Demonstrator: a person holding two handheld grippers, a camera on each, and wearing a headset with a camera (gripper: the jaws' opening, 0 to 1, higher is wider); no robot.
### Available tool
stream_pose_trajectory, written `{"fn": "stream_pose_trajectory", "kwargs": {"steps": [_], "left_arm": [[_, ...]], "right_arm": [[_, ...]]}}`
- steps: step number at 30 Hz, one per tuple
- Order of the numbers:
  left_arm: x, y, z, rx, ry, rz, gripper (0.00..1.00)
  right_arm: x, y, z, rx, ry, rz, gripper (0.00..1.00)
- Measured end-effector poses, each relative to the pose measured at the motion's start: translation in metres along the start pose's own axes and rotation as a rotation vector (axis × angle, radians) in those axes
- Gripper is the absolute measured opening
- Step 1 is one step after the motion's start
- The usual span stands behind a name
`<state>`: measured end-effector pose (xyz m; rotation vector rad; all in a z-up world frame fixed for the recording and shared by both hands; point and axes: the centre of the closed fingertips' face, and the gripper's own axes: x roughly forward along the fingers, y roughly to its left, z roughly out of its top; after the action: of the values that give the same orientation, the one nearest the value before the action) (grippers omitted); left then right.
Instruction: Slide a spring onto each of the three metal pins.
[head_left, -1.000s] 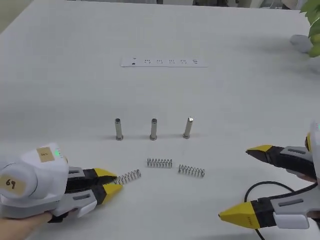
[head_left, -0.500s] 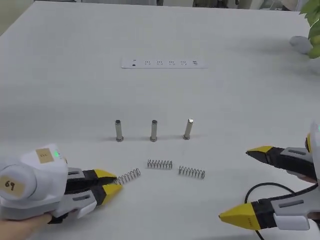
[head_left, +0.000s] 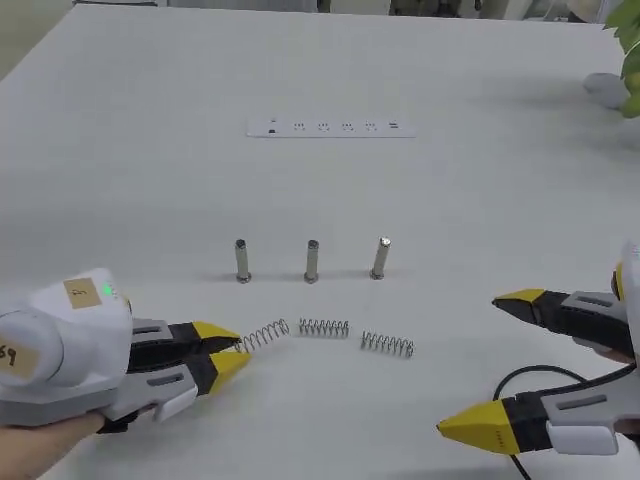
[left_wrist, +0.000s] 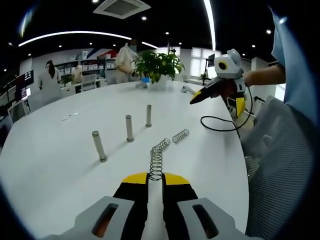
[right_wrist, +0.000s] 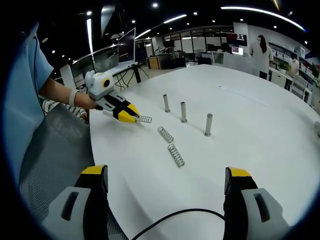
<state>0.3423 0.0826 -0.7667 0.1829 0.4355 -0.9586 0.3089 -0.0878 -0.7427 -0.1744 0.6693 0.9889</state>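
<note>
Lower left, I am pinching one spring (head_left: 265, 335) by its end in my left gripper (head_left: 232, 353) for threading; lower right, my right gripper (head_left: 468, 365) is idling wide open, empty.

1. The right gripper (right_wrist: 166, 174) has its yellow-tipped jaws spread way apart, low over the white bench (right_wrist: 260, 115).
2. The left gripper (right_wrist: 134, 119) pinches one end of a small coiled metal spring (right_wrist: 144, 119).
3. A second spring (right_wrist: 165, 134) and a third spring (right_wrist: 175, 154) lie loose near three upright grey metal pins (right_wrist: 183, 112).

white table (head_left: 120, 180) | power strip (head_left: 330, 127) lying flat on it | potted plant (left_wrist: 159, 65) | mesh chair (right_wrist: 55, 145)
</note>
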Motion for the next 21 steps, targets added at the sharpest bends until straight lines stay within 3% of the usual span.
{"fn": "stream_pose_trajectory", "kwargs": {"steps": [5, 10, 16, 21], "left_arm": [[-0.001, -0.004, 0.022, 0.015, -0.052, -0.002, 0.02], [-0.001, -0.010, 0.035, 0.027, -0.081, -0.010, 0.02], [-0.002, -0.024, 0.045, 0.031, -0.109, -0.040, 0.02], [-0.001, -0.036, 0.047, 0.055, -0.107, -0.063, 0.02]], "right_arm": [[0.003, 0.003, 0.006, -0.002, -0.013, 0.011, 0.96], [0.003, 0.004, 0.015, -0.007, -0.029, 0.019, 0.95], [0.002, 0.006, 0.031, 0.048, -0.098, 0.041, 0.90], [0.003, 0.014, 0.048, 0.100, -0.162, 0.077, 0.89]]}}
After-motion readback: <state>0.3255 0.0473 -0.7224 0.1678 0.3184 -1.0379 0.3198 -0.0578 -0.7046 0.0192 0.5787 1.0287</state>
